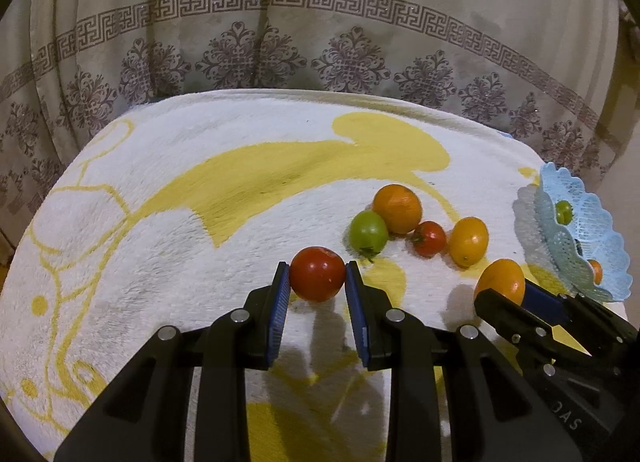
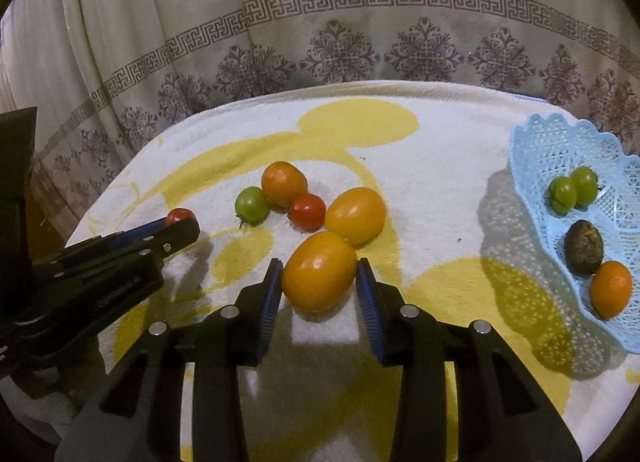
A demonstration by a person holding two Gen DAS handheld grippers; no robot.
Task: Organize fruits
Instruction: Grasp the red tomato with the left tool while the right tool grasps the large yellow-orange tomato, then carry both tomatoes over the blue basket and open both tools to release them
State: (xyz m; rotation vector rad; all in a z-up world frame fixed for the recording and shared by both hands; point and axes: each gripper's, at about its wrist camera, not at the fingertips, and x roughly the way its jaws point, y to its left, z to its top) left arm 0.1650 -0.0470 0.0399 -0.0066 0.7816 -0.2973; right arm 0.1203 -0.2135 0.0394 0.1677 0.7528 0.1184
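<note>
My left gripper (image 1: 317, 268) is shut on a red tomato (image 1: 317, 280), with a blue pad pressed on each side of it, just over the towel. My right gripper (image 2: 319, 262) is shut on an oval orange fruit (image 2: 319, 284) in the same way. Each gripper also shows in the other's view: the right gripper (image 1: 516, 294) with its orange fruit (image 1: 502, 280), the left gripper (image 2: 180, 228) with the red tomato (image 2: 181, 215). A light blue lattice basket (image 2: 532, 150) stands at the right. It holds two green tomatoes (image 2: 572, 188), a dark fruit (image 2: 584, 248) and an orange fruit (image 2: 611, 289).
Loose fruit lies in a cluster on the white and yellow towel (image 2: 420, 182): an orange (image 2: 284, 183), a green tomato (image 2: 251, 204), a small red tomato (image 2: 307, 211) and a yellow-orange fruit (image 2: 355, 215). A patterned curtain (image 2: 360, 42) hangs behind the table's far edge.
</note>
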